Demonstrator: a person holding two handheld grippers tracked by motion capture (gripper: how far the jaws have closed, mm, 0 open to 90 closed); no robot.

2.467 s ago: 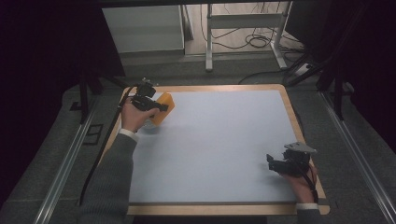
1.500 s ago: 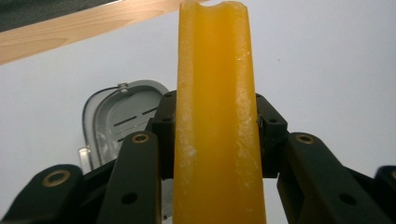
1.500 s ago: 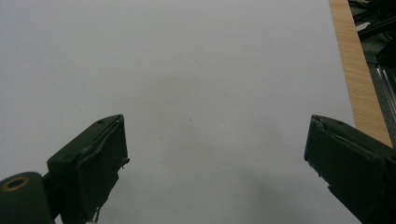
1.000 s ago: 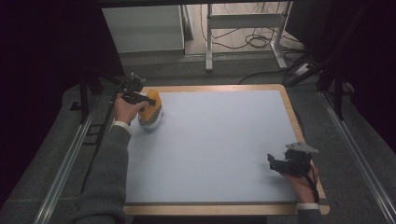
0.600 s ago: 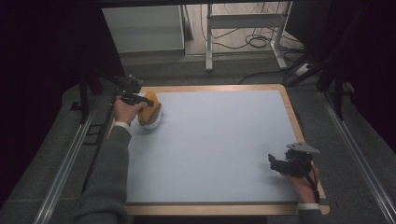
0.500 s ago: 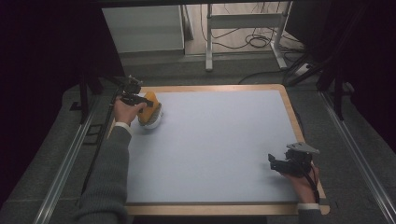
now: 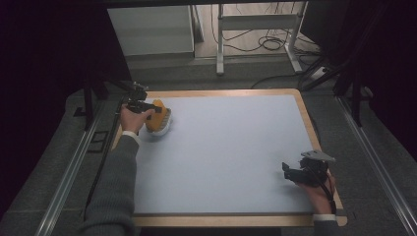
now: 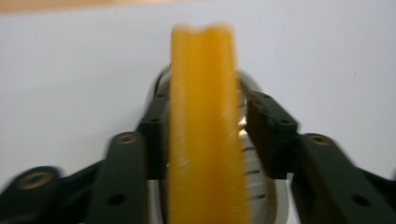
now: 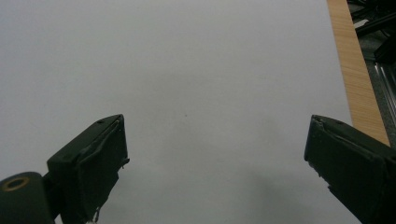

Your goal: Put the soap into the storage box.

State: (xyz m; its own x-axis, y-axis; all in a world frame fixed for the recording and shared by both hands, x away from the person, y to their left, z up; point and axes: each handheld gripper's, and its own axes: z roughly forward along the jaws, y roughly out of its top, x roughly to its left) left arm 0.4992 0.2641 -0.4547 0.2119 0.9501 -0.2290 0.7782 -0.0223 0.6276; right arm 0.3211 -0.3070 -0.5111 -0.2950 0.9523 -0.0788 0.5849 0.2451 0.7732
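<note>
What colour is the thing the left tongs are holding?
Orange-yellow object, gripped by the left tongs; clearest in the left gripper view.

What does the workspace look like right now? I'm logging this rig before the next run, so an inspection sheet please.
Surface: pale mat on a wood-edged table.
Job's things: orange sponge held upright over a white dish at the far left corner.
Clutter: nothing seen.
Grippers: left gripper shut on the sponge; right gripper open, near the right edge.
Cables: one trails from the left gripper; more cables on the floor behind.
Surroundings: metal rails, a table frame, dark sides.
</note>
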